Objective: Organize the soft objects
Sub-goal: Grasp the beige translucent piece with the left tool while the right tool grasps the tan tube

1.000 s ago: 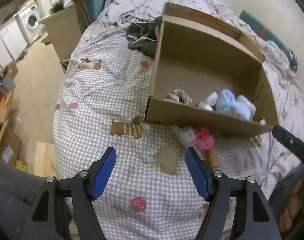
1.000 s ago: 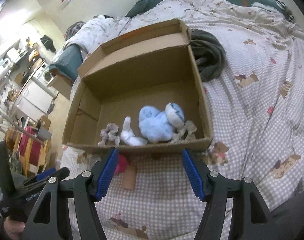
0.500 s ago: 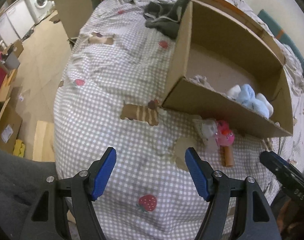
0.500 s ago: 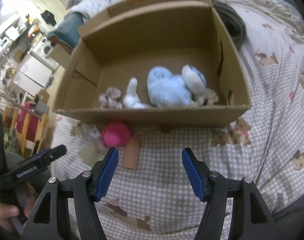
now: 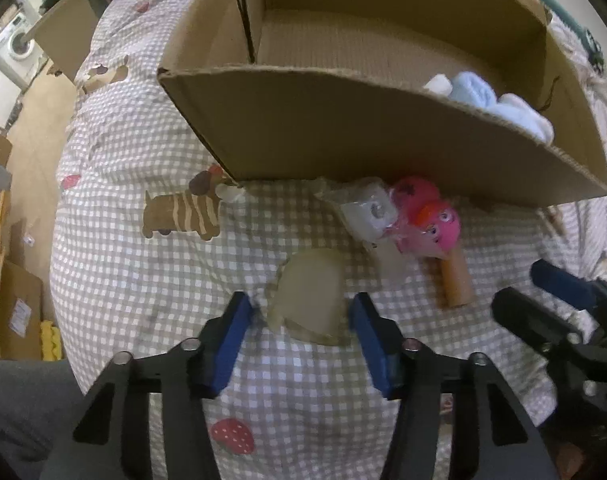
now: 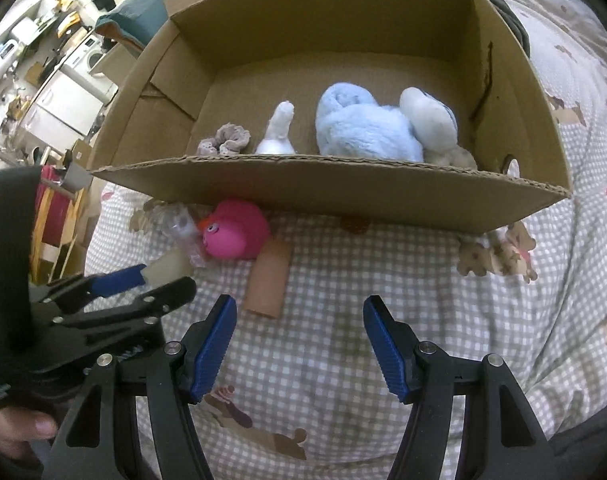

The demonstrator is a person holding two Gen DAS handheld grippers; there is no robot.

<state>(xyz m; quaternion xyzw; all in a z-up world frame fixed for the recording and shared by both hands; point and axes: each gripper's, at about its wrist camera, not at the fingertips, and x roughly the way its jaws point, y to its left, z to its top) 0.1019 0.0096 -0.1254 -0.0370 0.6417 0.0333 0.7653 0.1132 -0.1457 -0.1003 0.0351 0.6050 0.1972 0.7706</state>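
A cardboard box sits on the checked bedspread. It holds a light blue plush, a white soft piece and a grey scrunchie. In front of the box lie a pink plush toy, a clear packet, a brown cardboard tube and a beige soft piece. My left gripper is open, its fingers on either side of the beige piece. My right gripper is open and empty, just right of the tube.
The bedspread drops off at the left toward the floor, with a washing machine and boxes beyond. A dark garment lies behind the box's right corner.
Both grippers have moved forward and down toward the items in front of the box. The left gripper's fingers now bracket the beige piece. Both stay open.
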